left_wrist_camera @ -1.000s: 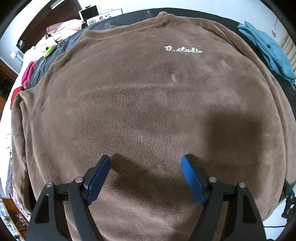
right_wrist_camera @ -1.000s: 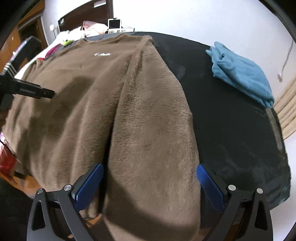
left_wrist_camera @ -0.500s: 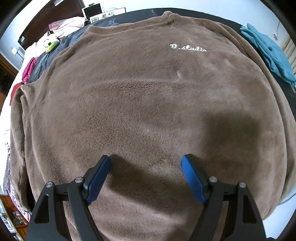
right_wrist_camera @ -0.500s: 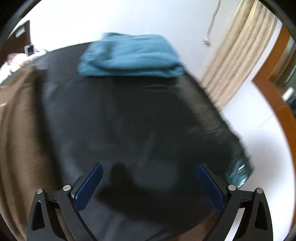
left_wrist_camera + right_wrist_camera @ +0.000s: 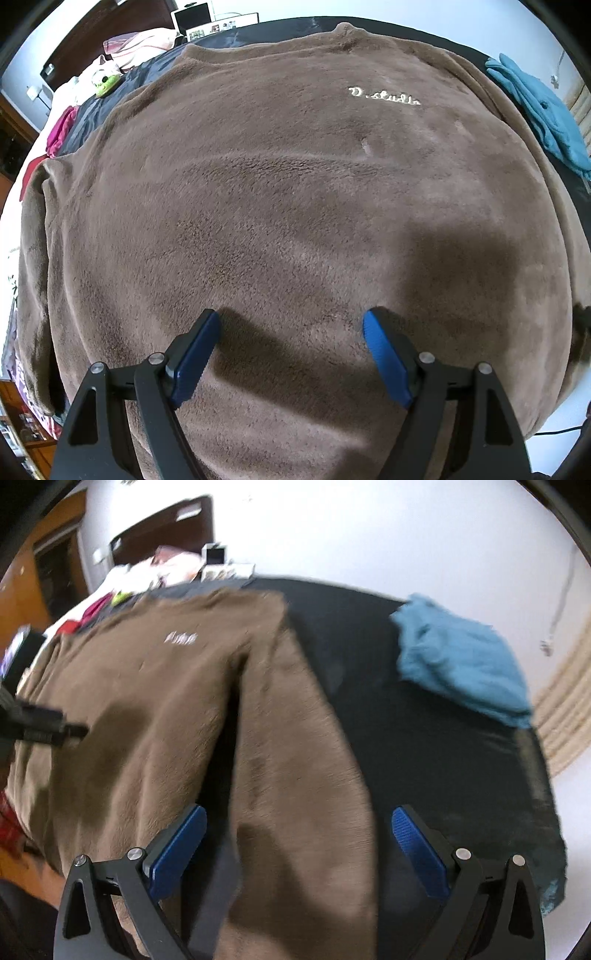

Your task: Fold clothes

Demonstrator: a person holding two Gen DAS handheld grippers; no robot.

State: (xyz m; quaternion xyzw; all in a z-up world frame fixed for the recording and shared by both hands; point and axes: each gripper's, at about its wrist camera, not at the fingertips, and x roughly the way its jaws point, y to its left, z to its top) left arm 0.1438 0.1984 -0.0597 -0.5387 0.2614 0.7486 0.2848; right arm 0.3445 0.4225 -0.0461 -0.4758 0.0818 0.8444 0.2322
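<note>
A brown fleece sweatshirt with small white lettering on the chest lies spread flat, front up, on a black table. My left gripper is open and empty, hovering low over the sweatshirt's lower body. In the right wrist view the sweatshirt shows with its right sleeve running down toward me. My right gripper is open and empty, its blue pads straddling the sleeve's lower part. The left gripper's tip shows at the left edge there.
A folded teal garment lies on the black table at the far right; it also shows in the left wrist view. Pink and red clothes and a bed lie beyond the table's left side.
My right gripper swung right toward the teal garment and bare table, then swung back over the sleeve. My left gripper moved slightly forward over the sweatshirt and stayed open.
</note>
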